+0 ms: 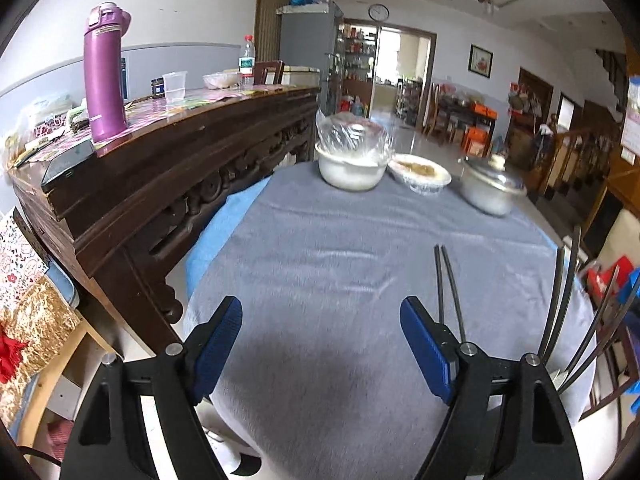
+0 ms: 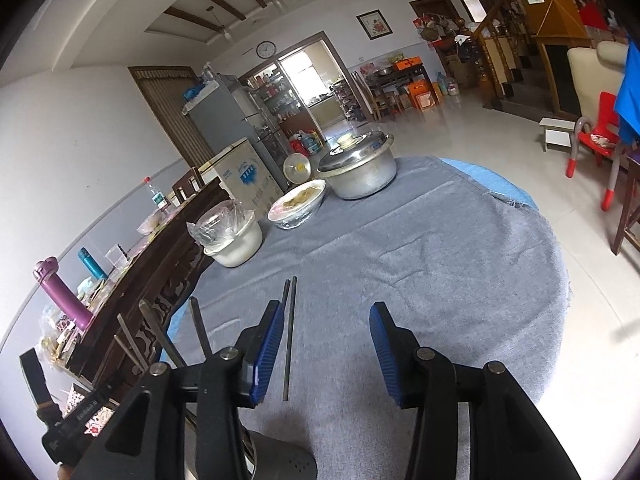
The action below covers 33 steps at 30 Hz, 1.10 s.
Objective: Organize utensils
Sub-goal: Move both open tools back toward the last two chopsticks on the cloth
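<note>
Both grippers, left gripper point(image 1: 320, 344) and right gripper point(image 2: 326, 348), are spread and empty. The chopsticks point(image 2: 289, 336) lie on the grey tablecloth point(image 2: 440, 260), just beside the right gripper's left finger.

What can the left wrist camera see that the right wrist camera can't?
Only the left wrist view shows the clear plastic cup on the wooden sideboard.

Only the right wrist view shows the red chair, the teal bottle and the round fan.

Both show the pair of chopsticks lying on the grey tablecloth, the lidded metal pot, the plastic-covered white pot, the food bowl, the purple flask and the wall clock.
</note>
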{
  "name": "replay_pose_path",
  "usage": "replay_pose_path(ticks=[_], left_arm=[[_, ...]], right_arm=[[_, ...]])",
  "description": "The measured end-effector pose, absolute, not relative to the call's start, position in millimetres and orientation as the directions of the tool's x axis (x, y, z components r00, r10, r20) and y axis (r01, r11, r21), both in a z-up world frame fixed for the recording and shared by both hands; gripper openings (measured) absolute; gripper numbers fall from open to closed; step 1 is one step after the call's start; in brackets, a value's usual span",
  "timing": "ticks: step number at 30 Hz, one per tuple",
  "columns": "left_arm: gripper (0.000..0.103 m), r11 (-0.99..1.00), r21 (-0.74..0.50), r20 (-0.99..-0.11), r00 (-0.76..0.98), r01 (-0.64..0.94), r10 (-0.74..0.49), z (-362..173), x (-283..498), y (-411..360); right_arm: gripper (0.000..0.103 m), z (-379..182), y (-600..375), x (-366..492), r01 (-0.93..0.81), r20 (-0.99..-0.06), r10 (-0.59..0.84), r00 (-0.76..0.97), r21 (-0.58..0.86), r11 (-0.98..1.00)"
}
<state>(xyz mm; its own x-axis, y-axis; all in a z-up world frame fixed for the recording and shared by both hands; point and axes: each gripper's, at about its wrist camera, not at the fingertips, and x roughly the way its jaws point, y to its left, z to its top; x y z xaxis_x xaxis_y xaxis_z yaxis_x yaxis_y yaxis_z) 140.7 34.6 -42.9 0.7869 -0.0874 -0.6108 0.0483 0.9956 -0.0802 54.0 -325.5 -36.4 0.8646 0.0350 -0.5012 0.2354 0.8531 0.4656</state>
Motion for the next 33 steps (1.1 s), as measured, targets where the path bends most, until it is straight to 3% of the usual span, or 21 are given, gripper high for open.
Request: replay_pose_path(ticks=[20,33], left_arm=[[0.081,0.997,0.08,-0.69,0.723,0.018,0.042,-65.7,142.0,19.0],[0.081,0.995,0.099,-0.734,0.674,-0.012,0.081,-80.4,158.8,16.1]], right_arm=[[0.048,-63.0,-356.5,40.1,0.244,-0.515,0.079,0.853,0.529,0.813],[0.048,-77.1,-377.0,37.9,0.284,-0.549,0.09,0.831,0.558,0.78]])
